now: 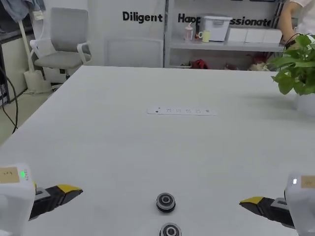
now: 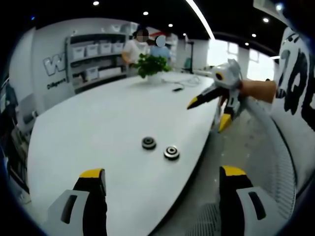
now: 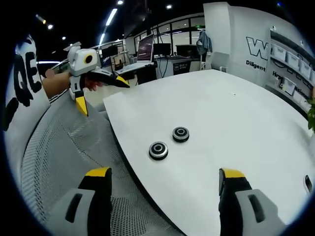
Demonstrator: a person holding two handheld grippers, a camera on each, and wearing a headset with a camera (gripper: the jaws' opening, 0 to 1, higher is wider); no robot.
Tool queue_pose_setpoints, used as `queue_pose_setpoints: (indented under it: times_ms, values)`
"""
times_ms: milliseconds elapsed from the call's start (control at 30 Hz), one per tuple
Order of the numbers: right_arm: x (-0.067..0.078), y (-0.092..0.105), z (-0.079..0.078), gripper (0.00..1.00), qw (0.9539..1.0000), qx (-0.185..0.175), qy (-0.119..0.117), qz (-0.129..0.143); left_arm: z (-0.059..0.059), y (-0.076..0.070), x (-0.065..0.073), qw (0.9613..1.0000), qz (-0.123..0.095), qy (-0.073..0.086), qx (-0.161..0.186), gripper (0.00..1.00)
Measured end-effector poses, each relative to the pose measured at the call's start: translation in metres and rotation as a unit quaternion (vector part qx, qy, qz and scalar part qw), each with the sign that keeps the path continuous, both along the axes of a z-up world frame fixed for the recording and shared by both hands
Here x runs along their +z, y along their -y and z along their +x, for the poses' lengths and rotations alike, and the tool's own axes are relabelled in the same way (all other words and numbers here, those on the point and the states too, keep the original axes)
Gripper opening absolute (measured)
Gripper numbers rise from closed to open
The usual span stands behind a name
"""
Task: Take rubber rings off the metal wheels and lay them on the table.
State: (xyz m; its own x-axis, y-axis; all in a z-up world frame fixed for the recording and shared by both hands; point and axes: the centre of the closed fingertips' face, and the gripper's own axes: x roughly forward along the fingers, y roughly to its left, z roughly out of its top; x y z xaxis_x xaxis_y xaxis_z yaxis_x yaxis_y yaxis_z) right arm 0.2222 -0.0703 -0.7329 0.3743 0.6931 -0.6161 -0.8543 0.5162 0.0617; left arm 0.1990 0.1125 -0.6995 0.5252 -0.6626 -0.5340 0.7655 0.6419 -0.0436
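Two wheels sit low in the middle of the head view, on the white table point(image 1: 147, 147) close to its front edge. The far wheel point(image 1: 165, 202) shows whole; the near wheel point(image 1: 170, 230) is cut by the bottom of the frame. Each is a bright metal hub with a dark band round it, so the rings point(image 1: 158, 203) look to be still on. The two wheels lie just beside each other, with a narrow strip of table between them.

The left gripper point(image 1: 69, 191) hangs at the lower left of the head view, off to the side of the wheels and well apart from them. Its yellow-tipped jaws stand wide apart with nothing in them, which is plain from its own view, where the wheels lie between and beyond the tips. The right gripper point(image 1: 251, 201) mirrors it at the lower right, jaws likewise spread and bare. Each gripper shows in the other's view, held in a hand out past the table edge.

Further up the frame, a white power strip point(image 1: 181, 111) lies flat at the table's middle. A leafy plant point(image 1: 295, 64) stands at the right edge, a grey chair point(image 1: 61, 44) sits at the upper left, and shelves point(image 1: 221, 45) run along the back wall.
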Motion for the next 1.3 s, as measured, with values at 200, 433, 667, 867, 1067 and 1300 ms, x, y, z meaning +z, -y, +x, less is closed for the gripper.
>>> queue_pose_setpoints:
  times_ms: [200,433,667,867,1067,1300]
  values:
    - [-0.003,0.002,0.005,0.86,0.9999,0.004,0.007,-0.010,0.002,0.000,-0.003,0.9999,0.008,0.001,-0.008,0.97]
    - [-0.006,0.004,0.014,0.84,0.9999,0.005,0.003,-0.008,0.007,0.002,-0.006,0.9994,0.019,0.007,-0.029,0.95]
    - [-0.011,0.004,0.024,0.83,0.9999,0.009,0.002,-0.005,0.018,0.003,-0.007,0.9986,0.028,0.012,-0.043,0.94]
    - [-0.021,0.003,0.029,0.82,0.9998,0.019,-0.001,-0.008,0.024,0.008,-0.009,0.9981,0.024,0.014,-0.055,0.91]
    - [-0.030,0.001,0.030,0.81,0.9991,0.042,-0.002,-0.011,0.031,0.007,-0.014,0.9974,0.035,0.014,-0.062,0.91]
    - [-0.039,-0.007,0.037,0.76,0.9981,0.061,-0.005,0.001,0.037,0.009,-0.022,0.9966,0.036,0.003,-0.074,0.89]
